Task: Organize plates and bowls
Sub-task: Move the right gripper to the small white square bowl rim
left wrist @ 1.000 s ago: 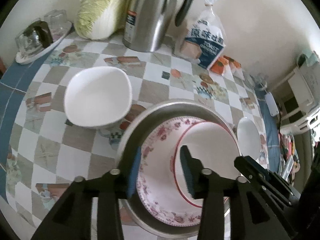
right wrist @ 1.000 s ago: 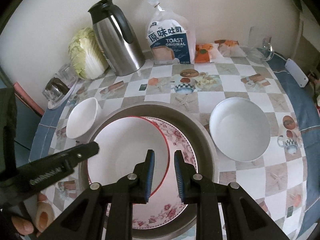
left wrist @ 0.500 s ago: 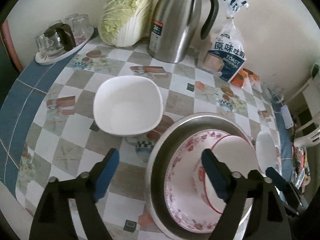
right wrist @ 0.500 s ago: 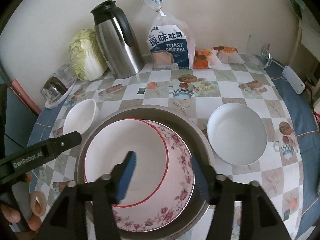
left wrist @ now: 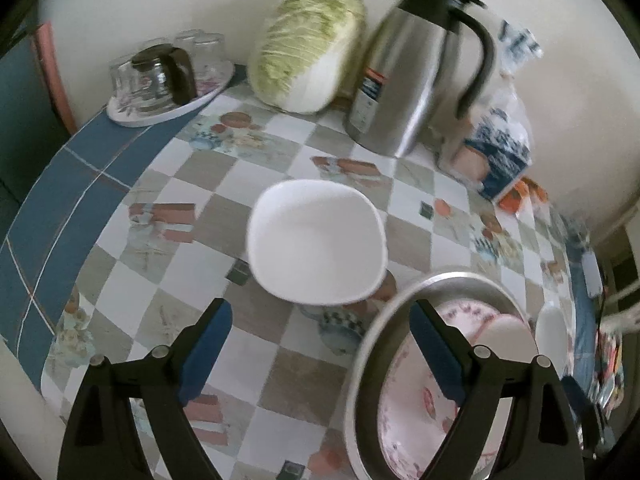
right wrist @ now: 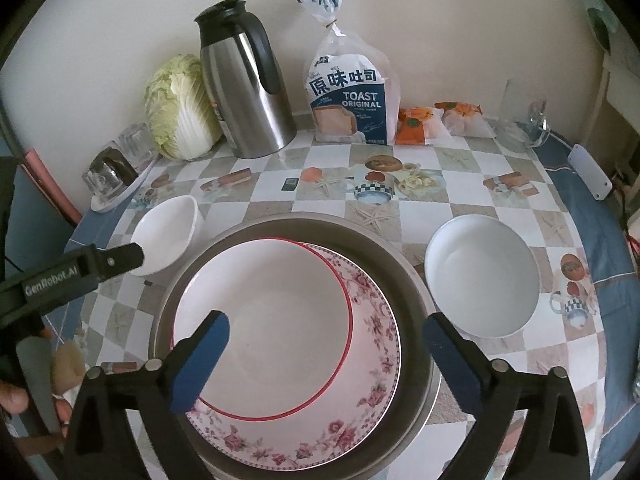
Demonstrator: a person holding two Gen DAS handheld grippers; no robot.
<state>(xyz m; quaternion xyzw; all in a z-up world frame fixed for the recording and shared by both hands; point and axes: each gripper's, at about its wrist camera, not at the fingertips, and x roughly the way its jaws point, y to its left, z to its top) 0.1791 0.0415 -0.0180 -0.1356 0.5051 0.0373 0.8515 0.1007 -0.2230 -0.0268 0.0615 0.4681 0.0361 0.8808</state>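
Both sets of jaws have just been opening and are spread wide now, nothing gripped. The right gripper (right wrist: 324, 354) is hung over the round steel basin (right wrist: 404, 264), where a red-rimmed white plate (right wrist: 264, 312) is stacked on a pink floral plate (right wrist: 372, 364) — so those two look sorted. The left gripper (left wrist: 320, 332) is pointed at the squarish white bowl (left wrist: 316, 248), which sits on the checkered table (left wrist: 188, 176) straight ahead of its jaws, just beside the basin's rim. A round white bowl (right wrist: 480, 276) is left on the right side — probably handled by the right gripper.
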